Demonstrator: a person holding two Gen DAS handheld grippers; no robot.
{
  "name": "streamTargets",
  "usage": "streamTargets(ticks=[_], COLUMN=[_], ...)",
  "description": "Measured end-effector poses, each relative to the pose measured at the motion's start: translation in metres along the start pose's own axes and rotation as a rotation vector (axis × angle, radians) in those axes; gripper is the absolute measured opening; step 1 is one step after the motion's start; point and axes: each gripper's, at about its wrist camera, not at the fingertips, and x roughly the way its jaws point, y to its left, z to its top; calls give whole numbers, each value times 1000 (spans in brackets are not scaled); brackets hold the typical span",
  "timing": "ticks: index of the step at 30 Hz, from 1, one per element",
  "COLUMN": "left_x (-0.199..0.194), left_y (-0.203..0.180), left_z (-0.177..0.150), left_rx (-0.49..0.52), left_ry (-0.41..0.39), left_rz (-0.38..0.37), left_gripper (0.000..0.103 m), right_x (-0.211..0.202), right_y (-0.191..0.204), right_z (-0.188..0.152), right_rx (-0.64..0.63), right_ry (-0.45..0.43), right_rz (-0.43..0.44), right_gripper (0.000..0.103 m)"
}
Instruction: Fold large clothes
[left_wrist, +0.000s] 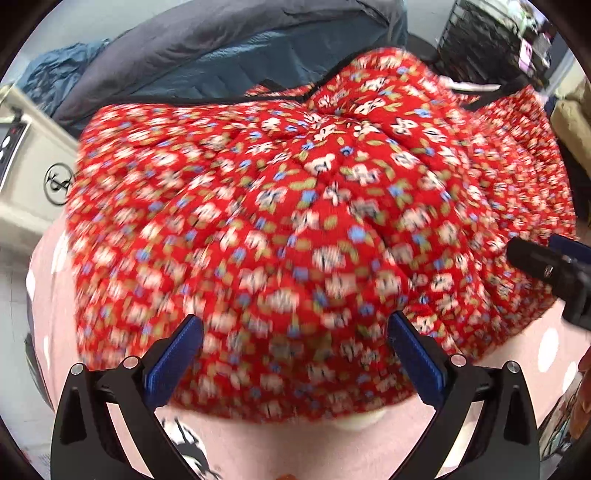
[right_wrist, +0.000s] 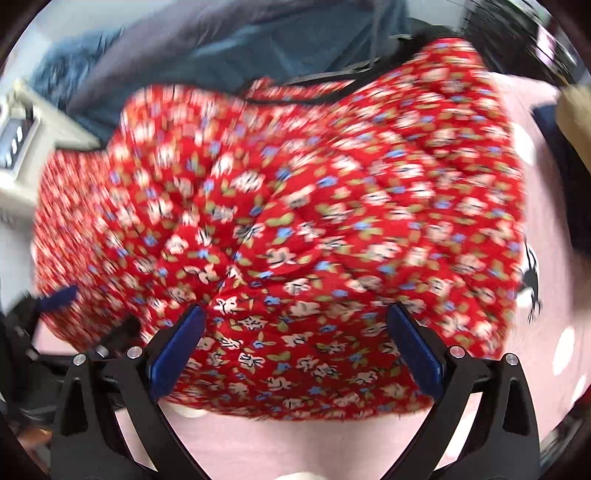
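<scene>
A red floral garment (left_wrist: 295, 221) lies bunched and partly folded on a pink sheet (left_wrist: 295, 446). My left gripper (left_wrist: 295, 325) hangs over its near part, jaws wide apart, blue pads (left_wrist: 173, 362) clear of the cloth. In the right wrist view the same red floral garment (right_wrist: 288, 236) fills the frame; my right gripper (right_wrist: 295, 314) stands open above its near edge with nothing pinched. The right gripper (left_wrist: 554, 266) shows at the right edge of the left view, and a blue fingertip (right_wrist: 61, 297) of the left gripper sits at the left of the right view.
Dark blue bedding (left_wrist: 229, 55) is heaped behind the garment. A beige appliance (left_wrist: 33, 158) stands at the left, a black crate (left_wrist: 487, 40) at the back right. The pink sheet (right_wrist: 554, 295) has white dots and a black print.
</scene>
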Motion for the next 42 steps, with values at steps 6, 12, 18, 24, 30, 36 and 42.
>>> streamTargets(ticks=[6,12,18,24,30,36,42], left_x=[-31,-57,-78,-91,-96,-99,-100], left_y=[12,10,0,-3,6,10,11], left_z=[-49,-99,-129,-129,-140,-143,-142], left_rx=[-103,-130,-135,-152,-164,-185,-179], left_ry=[-43,-52,-58,-26,-23,-28,-34], left_rz=[2,55,58,47,88,79,93], left_gripper=[97,97,97,97,97,97,97], right_x=[-21,-26,-36,-66,-109,-136,-135], right_y=[-16,-8,23,51,46,42,44], right_z=[-19,-53,-79,-102,-103,-113,-115], right_rx=[35,-29,-93,-179,-186,-198,-198], right_ry=[-43,-3,30,-12,-109,-167,-162], right_rz=[-9,-54,-54,-55,-81,-98,-105], right_gripper=[97,97,97,97,97,97,97])
